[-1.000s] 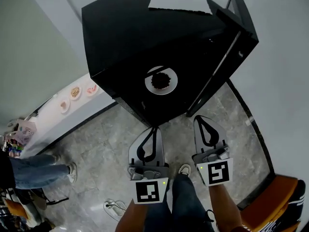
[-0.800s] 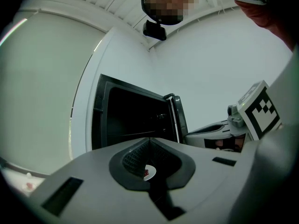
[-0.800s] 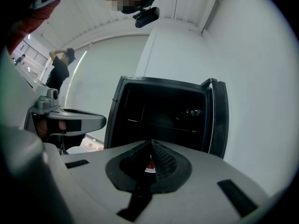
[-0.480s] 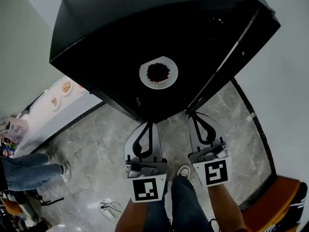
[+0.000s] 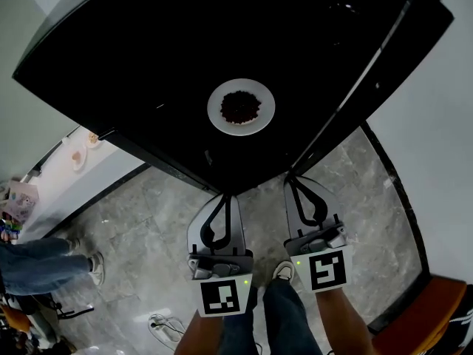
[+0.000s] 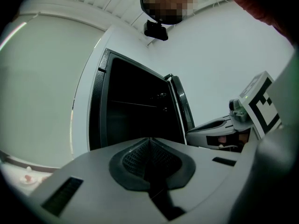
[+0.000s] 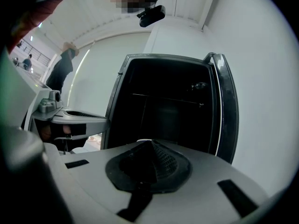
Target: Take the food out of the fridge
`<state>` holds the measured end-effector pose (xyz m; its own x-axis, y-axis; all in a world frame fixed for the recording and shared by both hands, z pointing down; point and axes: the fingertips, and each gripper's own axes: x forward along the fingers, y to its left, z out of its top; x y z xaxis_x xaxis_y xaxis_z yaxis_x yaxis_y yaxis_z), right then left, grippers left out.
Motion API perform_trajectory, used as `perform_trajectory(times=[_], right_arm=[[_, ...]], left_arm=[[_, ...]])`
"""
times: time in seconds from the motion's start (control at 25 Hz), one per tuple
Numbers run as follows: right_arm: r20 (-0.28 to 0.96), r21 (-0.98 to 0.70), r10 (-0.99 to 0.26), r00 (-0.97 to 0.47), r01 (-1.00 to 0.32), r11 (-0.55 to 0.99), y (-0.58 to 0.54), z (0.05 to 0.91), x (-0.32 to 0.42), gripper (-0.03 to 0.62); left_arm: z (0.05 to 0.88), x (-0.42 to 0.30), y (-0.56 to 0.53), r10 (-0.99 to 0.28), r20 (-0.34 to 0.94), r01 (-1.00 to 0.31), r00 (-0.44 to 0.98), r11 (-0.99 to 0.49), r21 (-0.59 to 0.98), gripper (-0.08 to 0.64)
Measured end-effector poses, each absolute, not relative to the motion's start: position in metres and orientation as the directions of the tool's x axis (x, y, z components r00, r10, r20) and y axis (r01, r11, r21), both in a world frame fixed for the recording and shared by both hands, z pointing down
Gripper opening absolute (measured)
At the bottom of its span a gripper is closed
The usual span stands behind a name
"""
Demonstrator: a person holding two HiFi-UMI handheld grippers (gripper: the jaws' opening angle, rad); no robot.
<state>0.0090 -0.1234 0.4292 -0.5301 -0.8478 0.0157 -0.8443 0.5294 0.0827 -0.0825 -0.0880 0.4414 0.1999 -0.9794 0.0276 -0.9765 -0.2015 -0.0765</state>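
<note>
The black fridge (image 5: 148, 72) stands open, its door (image 5: 384, 72) swung out to the right. Inside on a dark shelf sits a white plate (image 5: 241, 107) carrying a heap of dark food (image 5: 240, 106). My left gripper (image 5: 225, 197) hangs shut just below the fridge's front edge, with nothing in it. Beside it my right gripper (image 5: 290, 178) is also shut and empty, near the foot of the door. The left gripper view has shut jaws (image 6: 149, 141) facing the dark fridge opening (image 6: 135, 111). From the right gripper view, shut jaws (image 7: 149, 143) point at the interior (image 7: 168, 106).
A white counter (image 5: 70, 180) with small dishes runs along the left. Someone's legs in jeans (image 5: 44, 265) stand at the lower left. An orange chair (image 5: 421, 316) is at the bottom right. A cable (image 5: 166, 324) lies on the grey stone floor.
The head view has moved nearer the fridge, which now fills the upper frame, and the plate looks larger. Both grippers stay shut, side by side.
</note>
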Motion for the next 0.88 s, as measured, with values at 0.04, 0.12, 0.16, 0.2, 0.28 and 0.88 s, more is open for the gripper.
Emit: perform_trajectory(times=[0.04, 0.12, 0.16, 0.2, 0.28, 0.88], right_arm=[[0.018, 0.083, -0.848, -0.53, -0.844, 0.53, -0.124, 0.432, 0.009, 0.021], [0.021, 0.087, -0.847, -0.532, -0.843, 0.531, -0.126, 0.438, 0.01, 0.021], [0.023, 0.088, -0.846, -0.533, -0.842, 0.532, -0.127, 0.441, 0.01, 0.022], [0.025, 0.087, -0.846, -0.533, -0.841, 0.533, -0.127, 0.444, 0.01, 0.021], [0.03, 0.085, -0.845, -0.534, -0.841, 0.535, -0.128, 0.449, 0.009, 0.023], [0.041, 0.073, -0.836, -0.548, -0.832, 0.549, -0.132, 0.454, -0.001, 0.021]], left_arm=[[0.445, -0.082, -0.088, -0.98, 0.027, -0.977, 0.197, -0.199, -0.076, 0.014], [0.451, -0.082, -0.089, -0.981, 0.022, -0.979, 0.19, -0.191, -0.073, 0.014], [0.454, -0.082, -0.089, -0.982, 0.021, -0.98, 0.186, -0.187, -0.071, 0.014], [0.457, -0.082, -0.09, -0.983, 0.021, -0.981, 0.183, -0.184, -0.069, 0.014], [0.461, -0.083, -0.091, -0.984, 0.022, -0.981, 0.179, -0.18, -0.07, 0.014], [0.46, -0.094, -0.093, -0.988, 0.018, -0.986, 0.151, -0.152, -0.069, 0.014]])
